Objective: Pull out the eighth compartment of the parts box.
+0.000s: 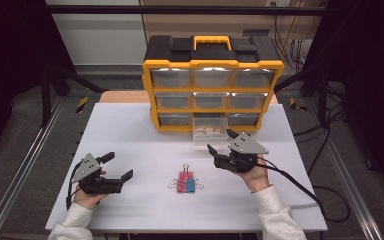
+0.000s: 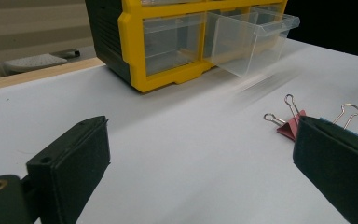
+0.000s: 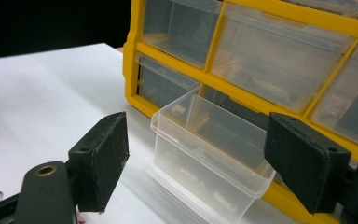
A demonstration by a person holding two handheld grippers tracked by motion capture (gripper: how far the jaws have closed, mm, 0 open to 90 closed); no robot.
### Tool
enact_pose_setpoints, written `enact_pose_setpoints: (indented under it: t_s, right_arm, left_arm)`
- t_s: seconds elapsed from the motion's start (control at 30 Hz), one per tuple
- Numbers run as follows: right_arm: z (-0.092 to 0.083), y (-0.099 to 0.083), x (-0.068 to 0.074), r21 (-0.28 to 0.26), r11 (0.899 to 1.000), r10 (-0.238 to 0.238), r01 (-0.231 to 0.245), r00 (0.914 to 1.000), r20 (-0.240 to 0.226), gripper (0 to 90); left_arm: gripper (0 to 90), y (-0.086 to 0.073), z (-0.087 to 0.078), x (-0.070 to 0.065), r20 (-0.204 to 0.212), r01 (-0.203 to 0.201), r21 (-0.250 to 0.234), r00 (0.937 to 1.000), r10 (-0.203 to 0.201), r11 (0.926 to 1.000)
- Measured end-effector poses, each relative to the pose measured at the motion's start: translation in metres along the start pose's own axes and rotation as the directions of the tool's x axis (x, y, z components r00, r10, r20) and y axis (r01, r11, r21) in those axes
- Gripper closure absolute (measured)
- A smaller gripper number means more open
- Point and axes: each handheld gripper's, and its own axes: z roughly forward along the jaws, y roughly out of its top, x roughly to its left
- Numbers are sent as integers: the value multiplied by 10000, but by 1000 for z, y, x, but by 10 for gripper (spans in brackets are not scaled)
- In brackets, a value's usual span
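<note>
- Left black two-jaw gripper resting low at the near left of the white table, jaws spread wide, nothing between the pads.
- Right black two-jaw gripper raised at the right, past the clips, jaws likewise wide apart and empty; pointed toward the drawer.
- Cluster of small binder clips, pink and blue with silver wire handles, lying on the table between the two grippers, nearer the person than the right gripper, well apart from both.
- In the left gripper view, same clips seen just behind the right-hand pad, partly covered by it; pink body and wire loops visible, blue edge barely.
- Clear plastic drawer, pulled out from the bottom middle slot of the cabinet, just beyond the right gripper's fingertips, not touching them.
- In the right gripper view, drawer framed between the two pads, open top toward the camera; transparent walls, rounded rim, small pale items inside, too blurred to identify.
- Yellow-framed, black-topped organiser cabinet with nine clear drawers and a yellow handle, standing upright at the far edge of the table.
</note>
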Motion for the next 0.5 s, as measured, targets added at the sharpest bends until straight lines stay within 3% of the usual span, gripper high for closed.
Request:
enact_pose_setpoints:
  t_s: [0.3,0.37,0.4,0.5]
  right_arm:
    - [-15,-1,9,-178,9959,885,-892,9955,-351,97]
    - [-20,-3,10,-106,9880,1528,-1539,9858,-703,89]
    - [-22,-4,11,-155,9863,1629,-1643,9842,-701,87]
    - [-25,-8,14,-93,9888,1478,-1487,9869,-652,70]
  left_arm:
    - [33,0,-1,0,69,-2,-44,10000,2,10000]
    - [33,0,-1,0,70,20,-55,10000,-19,10000]
    - [33,0,-1,0,65,3,-34,10000,-3,10000]
    - [33,0,-1,0,79,0,-36,10000,0,10000]
